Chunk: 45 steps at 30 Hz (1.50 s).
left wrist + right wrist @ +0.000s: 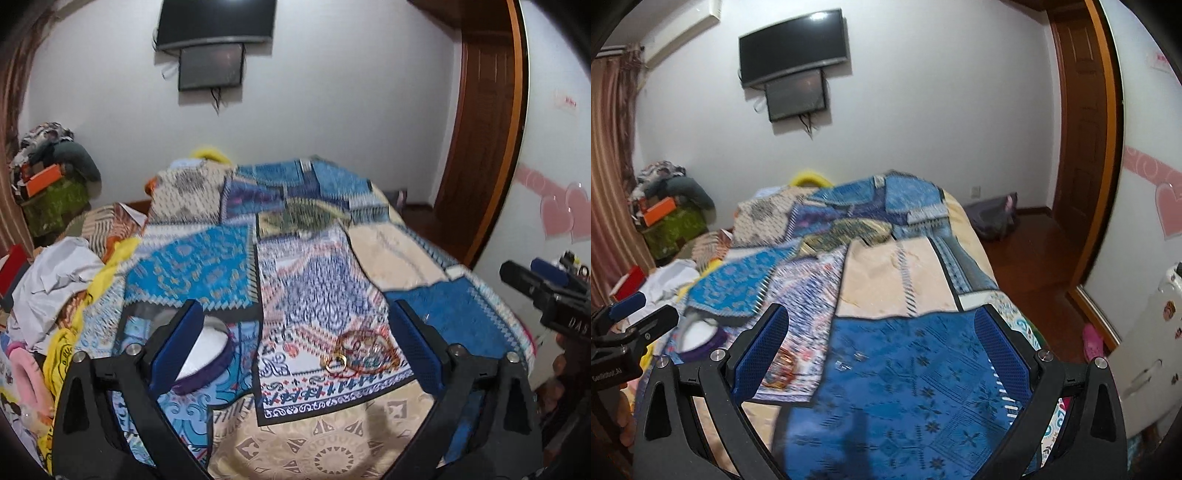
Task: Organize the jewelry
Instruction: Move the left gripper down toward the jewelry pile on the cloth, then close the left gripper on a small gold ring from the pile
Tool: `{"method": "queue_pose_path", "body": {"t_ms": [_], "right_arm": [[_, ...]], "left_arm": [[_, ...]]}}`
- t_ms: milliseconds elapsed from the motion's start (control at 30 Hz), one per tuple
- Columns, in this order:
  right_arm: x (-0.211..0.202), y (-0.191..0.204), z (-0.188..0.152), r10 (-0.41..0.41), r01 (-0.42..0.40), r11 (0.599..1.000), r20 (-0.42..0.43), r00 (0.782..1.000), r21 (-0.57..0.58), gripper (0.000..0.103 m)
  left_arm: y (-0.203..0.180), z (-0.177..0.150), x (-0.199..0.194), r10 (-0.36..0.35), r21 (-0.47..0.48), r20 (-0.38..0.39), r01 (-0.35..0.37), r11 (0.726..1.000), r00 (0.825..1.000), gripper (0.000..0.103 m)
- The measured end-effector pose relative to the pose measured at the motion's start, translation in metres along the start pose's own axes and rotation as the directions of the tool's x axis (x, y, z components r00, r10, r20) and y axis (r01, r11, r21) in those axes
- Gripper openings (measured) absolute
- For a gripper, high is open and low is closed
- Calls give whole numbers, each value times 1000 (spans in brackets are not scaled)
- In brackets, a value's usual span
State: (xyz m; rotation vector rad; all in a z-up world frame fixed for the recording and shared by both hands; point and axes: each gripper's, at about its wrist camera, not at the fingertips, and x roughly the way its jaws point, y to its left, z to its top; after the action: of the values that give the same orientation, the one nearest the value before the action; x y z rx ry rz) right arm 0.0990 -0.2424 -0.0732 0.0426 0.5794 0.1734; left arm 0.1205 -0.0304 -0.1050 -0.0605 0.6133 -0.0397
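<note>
A small heap of jewelry [364, 350], thin red and gold bangles with a gold ring [336, 362], lies on a patchwork bedspread [207, 266]. A round purple-rimmed box with a white inside [212, 354] sits to its left. My left gripper [295, 332] is open and empty above the bed, with the jewelry between its fingers near the right one. My right gripper [882, 339] is open and empty over a blue patch. The jewelry [783, 363] shows beside its left finger, and the purple box [701, 338] lies further left.
Crumpled white paper [55, 280] and yellow cloth lie at the bed's left edge. A pile of clothes and boxes [51, 173] stands in the far left corner. A TV [792, 44] hangs on the wall. A wooden door [1082, 147] is at right.
</note>
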Motion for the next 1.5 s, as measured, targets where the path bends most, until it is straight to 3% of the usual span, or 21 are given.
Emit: {"method": "queue_pose_path", "body": {"t_ms": [333,633,700,900,1200,1267,1367,1500], "right_arm": [[40,-10,-21,8,-10,1000,-125,992,-9,100],[64,-4,-30,36,-48,997,-174,984,-62,98],[69,-2,-29,51,-65,995,-184,982,-70,89],[80,3,-26,109,-130,988,-218,970,-86,68],[98,6,-35,143,-178,980,-292,946,-95,48],[100,4,-37,152,-186,979,-301,942,-88,40],[103,0,-38,170,-200,977,-308,936,-71,37],[105,1,-39,178,-210,975,-313,933,-72,26]], "left_arm": [[-9,-22,50,-46,15,-155,49,999,987,83],[-11,-38,71,-112,-4,-248,114,993,962,56],[-10,-41,75,-130,-17,-269,130,991,954,48],[-3,-42,76,-165,-54,-273,156,986,948,35],[5,-36,78,-189,-94,-261,170,981,947,19],[4,-37,82,-191,-86,-269,174,981,944,16],[2,-39,86,-207,-83,-278,191,978,938,16],[3,-41,90,-226,-100,-277,206,973,934,16]]}}
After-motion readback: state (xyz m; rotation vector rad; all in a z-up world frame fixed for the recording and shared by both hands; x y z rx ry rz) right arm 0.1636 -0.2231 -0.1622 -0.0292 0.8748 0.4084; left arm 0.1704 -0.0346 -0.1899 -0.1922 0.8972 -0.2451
